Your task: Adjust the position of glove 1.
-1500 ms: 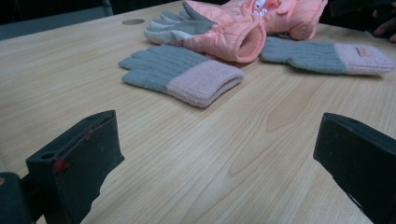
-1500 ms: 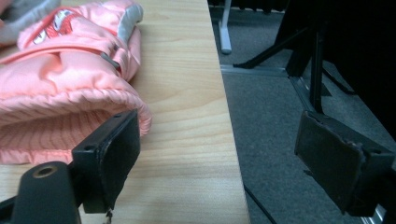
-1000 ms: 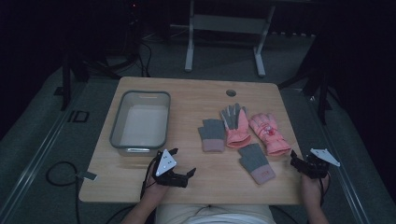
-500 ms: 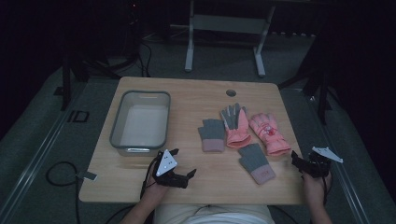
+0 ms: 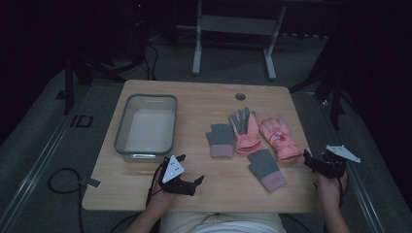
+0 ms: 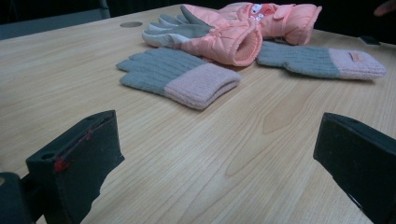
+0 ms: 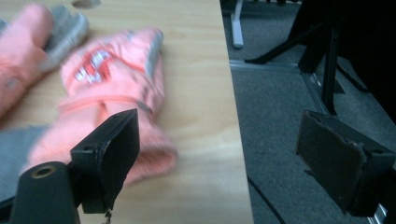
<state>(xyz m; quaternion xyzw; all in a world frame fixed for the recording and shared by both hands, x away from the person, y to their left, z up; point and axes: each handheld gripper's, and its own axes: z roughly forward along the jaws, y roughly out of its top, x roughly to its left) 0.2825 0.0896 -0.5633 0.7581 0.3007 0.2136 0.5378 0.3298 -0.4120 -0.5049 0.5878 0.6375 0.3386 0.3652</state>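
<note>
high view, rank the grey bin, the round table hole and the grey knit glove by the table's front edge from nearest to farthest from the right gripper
From the right gripper:
1. Grey knit glove, just to its left near the front edge.
2. Round table hole, at the far edge, middle.
3. Grey bin, across on the table's left half.

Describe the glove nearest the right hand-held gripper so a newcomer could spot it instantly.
On the wooden table, look right of the grey bin to the cluster of four gloves. The one meant is the pink padded ski glove at the cluster's right end, nearest the table's right edge. Unlike its pink neighbour, it lies back up, with a red-and-white print.
</note>
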